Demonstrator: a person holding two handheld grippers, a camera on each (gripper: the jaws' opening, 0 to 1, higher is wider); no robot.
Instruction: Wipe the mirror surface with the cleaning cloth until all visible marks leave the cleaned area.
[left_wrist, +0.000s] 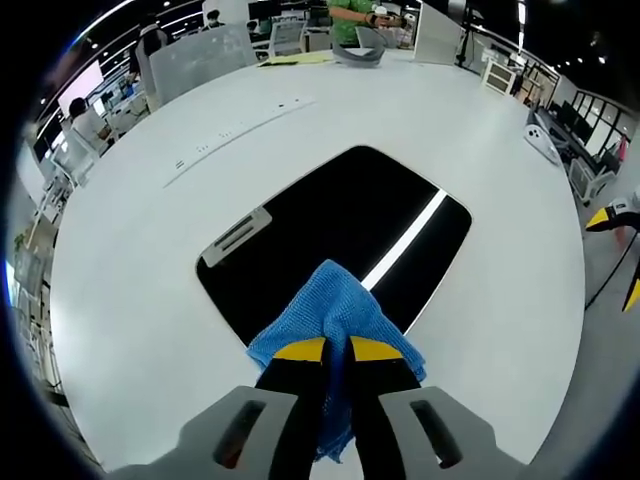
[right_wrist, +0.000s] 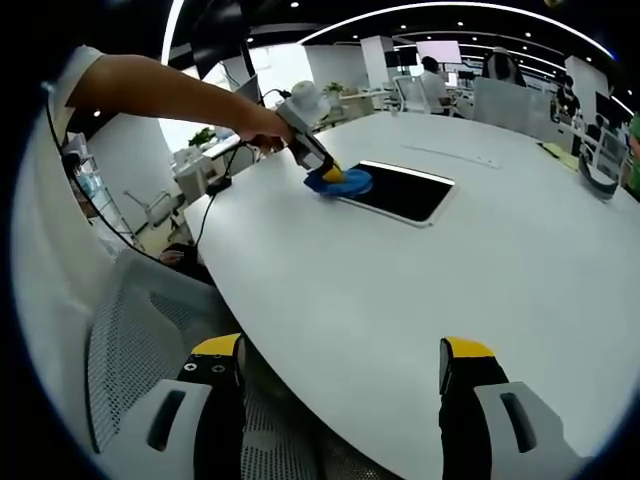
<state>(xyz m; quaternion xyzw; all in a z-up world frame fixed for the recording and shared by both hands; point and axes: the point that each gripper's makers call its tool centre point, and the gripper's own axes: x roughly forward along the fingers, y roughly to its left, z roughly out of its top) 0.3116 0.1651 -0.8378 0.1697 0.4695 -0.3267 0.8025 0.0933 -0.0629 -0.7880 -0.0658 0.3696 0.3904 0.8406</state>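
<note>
Left gripper view, fingers: the left gripper (left_wrist: 337, 350) is clamping its yellow-tipped fingers (left_wrist: 298, 350) together on a bunched blue cleaning cloth (left_wrist: 335, 310).
Left gripper view, cloth: it is pressing on the near edge of the mirror (left_wrist: 350, 220), spilling slightly onto the white worktop (left_wrist: 480, 130).
Left gripper view, mirror: a dark rounded rectangle is lying flat on the worktop, reflecting a bright ceiling-light streak (left_wrist: 405, 240); a small grey tab (left_wrist: 235, 236) is sitting at its left edge.
Left gripper view, surroundings: a white device (left_wrist: 543, 142) is resting near the far right rim of the worktop.
Right gripper view, fingers: the right gripper (right_wrist: 342, 365) is holding its fingers (right_wrist: 465, 362) wide apart, gripping nothing, hovering over the near rim of the worktop (right_wrist: 420, 300) and a mesh chair (right_wrist: 150, 330).
Right gripper view, other gripper: the left gripper (right_wrist: 318, 158), held by a person's hand (right_wrist: 262, 126), is angling down onto the cleaning cloth (right_wrist: 340, 183) at the near end of the mirror (right_wrist: 405, 190).
</note>
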